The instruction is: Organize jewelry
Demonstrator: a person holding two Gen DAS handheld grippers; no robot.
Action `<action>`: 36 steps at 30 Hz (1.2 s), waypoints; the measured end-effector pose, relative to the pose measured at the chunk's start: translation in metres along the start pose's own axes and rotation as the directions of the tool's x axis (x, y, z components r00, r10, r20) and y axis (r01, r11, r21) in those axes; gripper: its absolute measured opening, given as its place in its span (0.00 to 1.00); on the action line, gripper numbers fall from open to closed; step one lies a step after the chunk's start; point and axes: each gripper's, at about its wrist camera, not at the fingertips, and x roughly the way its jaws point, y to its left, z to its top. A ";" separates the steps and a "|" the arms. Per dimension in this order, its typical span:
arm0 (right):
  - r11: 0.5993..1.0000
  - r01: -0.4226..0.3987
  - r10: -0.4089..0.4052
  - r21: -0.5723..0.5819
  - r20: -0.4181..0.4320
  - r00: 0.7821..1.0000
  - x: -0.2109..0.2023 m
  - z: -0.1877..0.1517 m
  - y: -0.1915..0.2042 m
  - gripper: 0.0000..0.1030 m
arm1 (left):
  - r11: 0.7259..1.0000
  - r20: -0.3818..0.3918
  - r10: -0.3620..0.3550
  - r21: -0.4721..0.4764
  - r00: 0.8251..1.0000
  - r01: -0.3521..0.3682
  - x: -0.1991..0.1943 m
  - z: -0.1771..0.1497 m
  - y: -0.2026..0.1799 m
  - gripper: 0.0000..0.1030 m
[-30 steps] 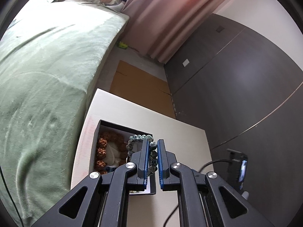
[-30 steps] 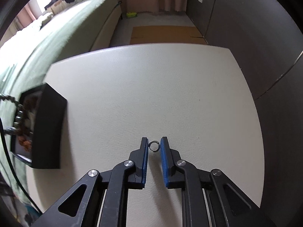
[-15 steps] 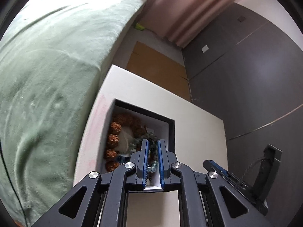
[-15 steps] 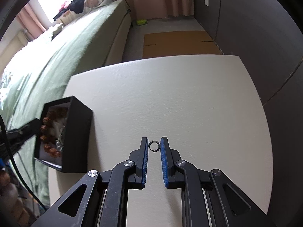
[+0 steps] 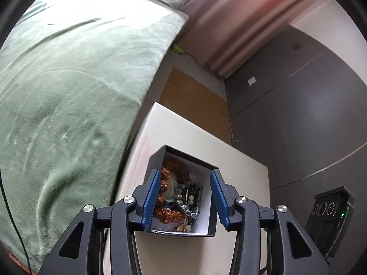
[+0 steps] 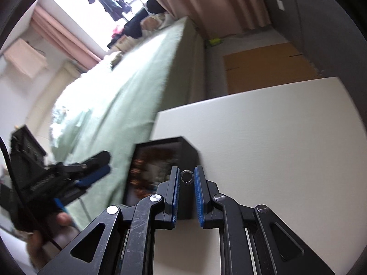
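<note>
Your right gripper [image 6: 186, 180] is pinching a small silver ring [image 6: 186, 177] between its blue fingers [image 6: 199, 197], right at the tips. It hangs just above the near right corner of the black box [image 6: 183, 147], which looks blurry in the right wrist view.

Your left gripper [image 5: 184, 192] is wide apart and holds nothing. Its two blue fingers [image 5: 151, 197] sit over the left and right walls of the box [image 5: 156, 160]. Inside the box lie a brown bead bracelet [image 5: 169, 213] on the left and a green and grey bead bracelet [image 5: 192, 197] just beside it, touching it.

The box stands near the left edge of the white table [image 5: 243, 178]. Left of the table is a bed with a green blanket [image 5: 68, 80]. On the floor past the far edge of the table lies flat brown cardboard [image 5: 195, 96], and far behind it hangs a pink curtain [image 5: 234, 23].
</note>
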 end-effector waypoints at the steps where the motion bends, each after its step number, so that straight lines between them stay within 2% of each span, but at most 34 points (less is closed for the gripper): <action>1: 1.000 -0.012 0.012 0.003 0.000 1.000 0.003 0.000 0.004 0.14 | 1.000 0.003 0.000 -0.003 1.000 0.000 -0.001 0.001 0.002 0.45; 5: 0.998 -0.067 0.067 0.008 0.001 0.998 0.017 0.000 0.014 0.15 | 1.000 0.007 0.000 -0.016 1.000 0.000 0.000 0.006 0.008 0.45; 7: 0.998 -0.065 0.065 -0.004 -0.011 0.998 0.024 0.003 0.018 0.18 | 1.000 0.006 0.000 -0.028 1.000 0.000 0.000 0.007 0.010 0.45; 9: 0.998 -0.070 0.070 -0.004 -0.008 0.997 0.024 0.006 0.017 0.37 | 1.000 0.004 -0.002 -0.023 1.000 0.002 0.000 0.007 0.009 0.45; 12: 0.998 -0.068 0.068 0.002 0.030 0.997 0.013 0.007 0.011 0.55 | 1.000 0.004 -0.002 -0.011 1.000 0.002 -0.001 0.006 0.007 0.45; 15: 0.998 -0.051 0.050 0.027 0.041 0.998 0.002 0.006 0.001 0.57 | 1.000 0.007 0.005 0.002 1.000 -0.005 -0.002 0.004 0.003 0.46; 23: 0.998 0.033 -0.036 0.051 0.068 0.997 -0.030 0.001 -0.015 0.57 | 0.996 0.035 0.053 0.073 0.998 -0.056 -0.009 -0.009 -0.016 0.61; 25: 0.998 0.046 -0.049 0.044 0.078 0.996 -0.039 0.001 -0.016 0.57 | 0.993 0.044 0.064 0.101 0.997 -0.069 -0.011 -0.014 -0.022 0.67; 29: 0.996 0.077 -0.080 0.037 0.089 0.993 -0.051 -0.002 -0.019 0.67 | 0.986 0.056 0.082 0.142 0.995 -0.090 -0.012 -0.025 -0.032 0.73; 31: 0.995 0.098 -0.100 0.028 0.090 0.991 -0.057 -0.004 -0.019 0.67 | 0.983 0.061 0.088 0.159 0.994 -0.096 -0.013 -0.031 -0.037 0.77; 36: 0.987 0.159 -0.159 0.007 0.084 0.984 -0.071 -0.012 -0.019 0.71 | 0.969 0.102 0.102 0.215 0.990 -0.122 -0.018 -0.048 -0.054 0.81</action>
